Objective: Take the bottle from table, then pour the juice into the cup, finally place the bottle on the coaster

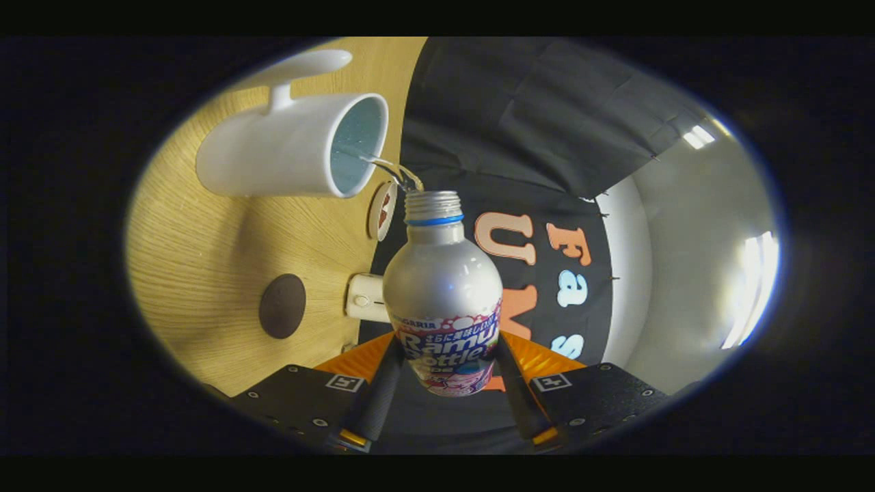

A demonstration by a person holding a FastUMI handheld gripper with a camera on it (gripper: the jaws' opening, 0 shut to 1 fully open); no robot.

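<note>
One gripper (446,383) sits nearest, its two fingers (380,393) pressed against opposite sides of a single bottle (443,294), clamped on its lower, labelled part. The bottle is a silvery metal one with a rounded shoulder, a printed wrap of blue, pink and white around its lower body, a blue ring at the base of the neck and a bare threaded mouth with no cap on it. It is held between the fingers and tipped so that its mouth points toward the cup. From that mouth one thin clear stream (389,167) runs across into the cup's opening. Beside the bottle's body, on the wooden table (198,253), lies one small white boxy object (366,298), and a little further out one dark round coaster (281,306). Beyond the bottle's mouth stands one white cup (287,147) with a handle and a pale blue inside, its rim just next to the mouth. One small round disc (381,210) with red marking shows between cup and bottle neck.
</note>
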